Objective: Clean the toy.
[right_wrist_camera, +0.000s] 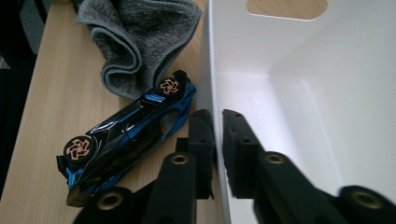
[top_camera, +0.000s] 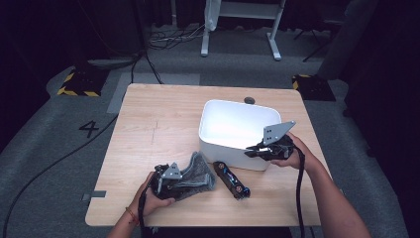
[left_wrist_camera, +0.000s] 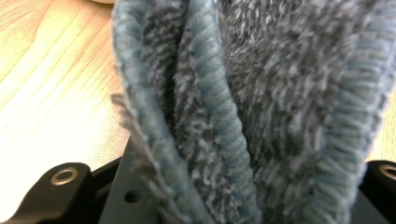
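A grey fluffy cloth lies bunched at the table's front, and my left gripper is shut on its near end; in the left gripper view the cloth rises folded between the jaws. A black and blue toy car lies on its side between the cloth and a white bin. In the right gripper view the car rests against the bin's outer wall. My right gripper is shut on the bin's near wall, one jaw outside and one inside.
The bin stands right of centre on the wooden table. A small dark round thing sits near the table's far edge. Cables and a white stand's legs are on the floor beyond. The table's left half is bare wood.
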### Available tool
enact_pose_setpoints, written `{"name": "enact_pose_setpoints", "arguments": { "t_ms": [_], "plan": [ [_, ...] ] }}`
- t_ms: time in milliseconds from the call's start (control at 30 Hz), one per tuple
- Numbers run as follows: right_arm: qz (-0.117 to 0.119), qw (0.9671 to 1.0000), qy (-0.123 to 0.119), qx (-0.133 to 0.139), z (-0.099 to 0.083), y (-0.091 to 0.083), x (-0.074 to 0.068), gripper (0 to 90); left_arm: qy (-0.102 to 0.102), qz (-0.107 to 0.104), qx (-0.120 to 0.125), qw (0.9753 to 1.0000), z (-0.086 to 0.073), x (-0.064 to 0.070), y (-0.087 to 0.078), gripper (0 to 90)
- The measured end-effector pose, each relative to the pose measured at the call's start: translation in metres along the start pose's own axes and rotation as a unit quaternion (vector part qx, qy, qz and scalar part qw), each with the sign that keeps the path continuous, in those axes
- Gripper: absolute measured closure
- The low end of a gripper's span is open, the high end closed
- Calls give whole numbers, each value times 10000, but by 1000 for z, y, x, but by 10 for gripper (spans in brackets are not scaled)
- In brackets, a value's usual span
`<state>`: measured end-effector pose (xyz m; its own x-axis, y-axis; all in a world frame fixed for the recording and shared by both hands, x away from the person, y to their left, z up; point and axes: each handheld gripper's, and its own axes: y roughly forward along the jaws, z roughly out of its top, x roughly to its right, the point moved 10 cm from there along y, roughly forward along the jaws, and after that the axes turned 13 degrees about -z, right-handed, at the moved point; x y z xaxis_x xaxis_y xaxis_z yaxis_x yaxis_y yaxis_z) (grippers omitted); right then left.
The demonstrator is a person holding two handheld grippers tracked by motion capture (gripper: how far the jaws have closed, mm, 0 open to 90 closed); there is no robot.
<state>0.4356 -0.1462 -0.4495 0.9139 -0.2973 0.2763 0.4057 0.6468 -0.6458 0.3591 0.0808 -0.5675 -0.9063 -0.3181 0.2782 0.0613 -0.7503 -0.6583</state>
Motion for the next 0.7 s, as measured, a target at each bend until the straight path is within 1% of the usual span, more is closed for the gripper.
{"name": "enact_pose_setpoints", "arguments": {
  "t_ms": [33,67,100,133,167,200,233,267,300,367,400,433,467,500,533,567,633,700],
  "plan": [
    [-104,9999,59,26,1,-1,2,706,0,-3,4,10000,0,0,0,668],
    [-181,9997,155,54,1,-3,4,689,-8,0,11,10000,0,0,0,668],
    [-323,9993,184,74,1,-5,7,643,-6,-1,16,10000,0,0,0,668],
    [-460,9985,279,104,2,-9,9,595,-21,-4,24,10000,0,0,0,667],
    [-636,9970,420,155,3,-13,12,547,-28,-7,27,10000,0,0,0,666],
    [-678,9963,498,167,3,-16,12,544,-29,-10,20,10000,0,0,0,665],
    [-762,9953,539,244,4,-21,11,538,-26,-9,14,10000,0,0,-1,663],
    [-886,9940,575,287,4,-25,11,509,-20,-11,11,10000,-1,0,-1,663],
    [-1041,9920,651,307,5,-30,12,467,-19,-14,14,10000,-1,0,-1,662],
    [-1180,9886,807,466,7,-41,10,428,-9,-10,1,10000,-1,0,-1,663],
    [-1273,9860,910,575,8,-47,9,397,10,-8,-22,10000,-1,0,-1,664],
    [-1298,9840,1047,631,9,-52,7,392,6,-4,-25,10000,-1,0,-1,664],
    [-1334,9825,1103,687,9,-56,4,375,9,-7,-36,10000,-1,-1,-1,664],
    [-1419,9810,1102,733,8,-60,0,357,5,-13,-37,10000,-1,-1,-1,665],
    [-1436,9802,1131,762,7,-62,-2,356,-4,-14,-40,10000,-2,-1,-2,666],
    [-1400,9798,1187,792,6,-64,-7,351,2,-30,-50,10000,-2,-1,-2,666],
    [-1480,9786,1166,829,2,-67,-16,336,-6,-32,-42,10000,-3,-2,-3,666],
    [-1490,9779,1186,863,-3,-68,-24,324,-20,-34,-28,10000,-3,-2,-3,666]
  ]
}}
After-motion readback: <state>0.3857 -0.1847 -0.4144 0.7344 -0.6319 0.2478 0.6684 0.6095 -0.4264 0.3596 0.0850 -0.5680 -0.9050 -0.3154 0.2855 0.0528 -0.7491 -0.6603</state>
